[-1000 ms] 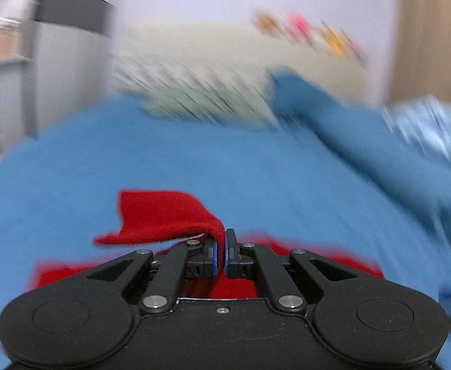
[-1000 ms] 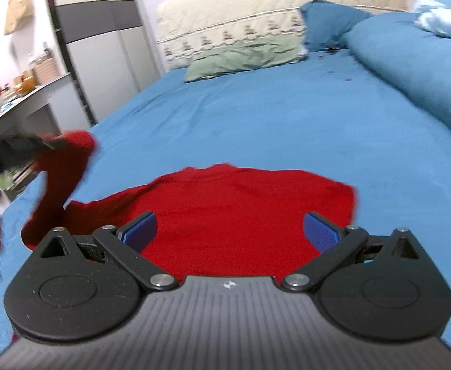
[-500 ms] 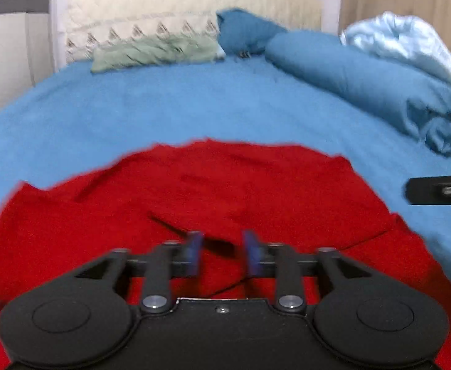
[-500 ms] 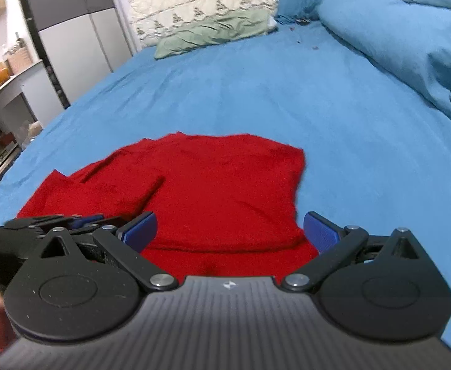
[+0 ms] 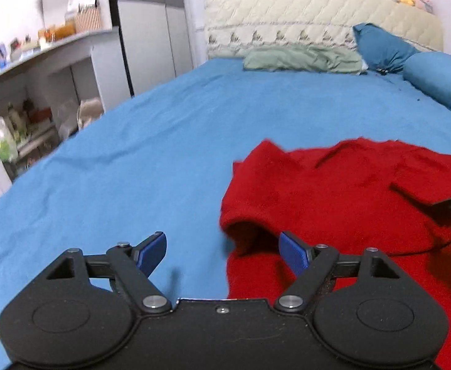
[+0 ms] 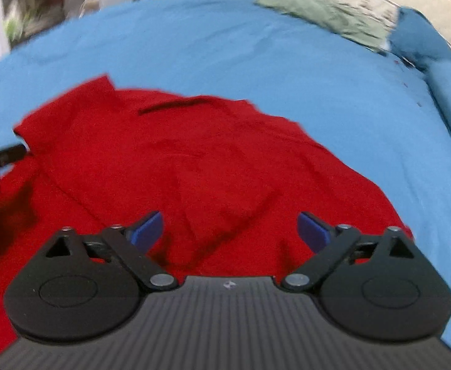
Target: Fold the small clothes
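Both tongs spread wide, nothing held. Left tongs (image 5: 222, 251) hover low at the garment's left edge: the red top (image 5: 342, 203) lies ahead and to their right, its near-left edge rolled into a raised hollow lip just beside the right finger, bare blue bedsheet (image 5: 117, 166) under the left finger. Right tongs (image 6: 230, 229) sit over the middle of the same red top (image 6: 194, 160), which lies ahead and beneath them, partly folded, with a loose flap and creases across it. Risks, as judged: the rolled lip could be pinched as a thick bunch, dragging the lower layer and undoing the fold; closing low could catch the bedsheet along with the cloth, since both are soft and lie touching; the two tongs are near each other over one small garment and could knock together. No basket, bin or box near the work; only open shelves (image 5: 31, 114) far off to the left, stocked with bottles and packets too blurred to name.
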A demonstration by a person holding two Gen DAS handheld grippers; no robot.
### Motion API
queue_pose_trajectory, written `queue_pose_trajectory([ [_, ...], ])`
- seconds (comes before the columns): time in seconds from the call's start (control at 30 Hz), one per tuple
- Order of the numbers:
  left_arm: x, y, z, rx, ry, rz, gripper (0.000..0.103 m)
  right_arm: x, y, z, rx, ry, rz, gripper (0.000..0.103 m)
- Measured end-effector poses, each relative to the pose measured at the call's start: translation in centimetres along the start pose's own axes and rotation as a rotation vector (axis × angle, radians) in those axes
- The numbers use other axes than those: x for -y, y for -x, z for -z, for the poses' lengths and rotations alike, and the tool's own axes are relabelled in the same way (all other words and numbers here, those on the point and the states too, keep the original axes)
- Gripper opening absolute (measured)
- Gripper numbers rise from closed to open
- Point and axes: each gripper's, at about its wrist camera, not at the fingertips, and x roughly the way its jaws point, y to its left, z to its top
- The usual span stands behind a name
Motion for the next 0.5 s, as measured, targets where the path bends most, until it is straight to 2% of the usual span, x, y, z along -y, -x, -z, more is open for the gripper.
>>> queue_pose_trajectory([
  [0.07,-0.6,-0.3,0.0,-0.024,0.019,0.003,0.083,-1.7,-2.4,-0.8,-0.058,0.074,0.042,0.081],
  [0.13,-0.7,-0.7,0.1,-0.036,0.031,0.016,0.083,-2.4,-4.2,-1.2,-0.113,0.091,0.067,0.069],
  [0.17,-0.7,-0.8,0.0,-0.039,0.036,0.021,0.083,-2.2,-4.3,-1.4,-0.101,0.068,0.065,0.054],
  [0.23,-1.1,-1.1,-0.2,-0.043,0.054,0.03,0.083,-1.0,-3.4,-1.5,-0.055,-0.036,0.081,0.032],
  [0.3,-1.2,-1.1,-0.3,-0.047,0.084,0.038,0.083,1.3,-1.7,-0.5,-0.003,-0.228,0.077,0.033],
  [0.37,-1.4,-1.3,-0.4,-0.048,0.105,0.046,0.083,2.9,-0.9,1.2,0.013,-0.36,0.073,0.035],
  [0.5,-1.4,-1.5,-0.3,-0.048,0.104,0.03,0.083,4.1,-0.8,5.2,0.048,-0.458,0.037,0.037],
])
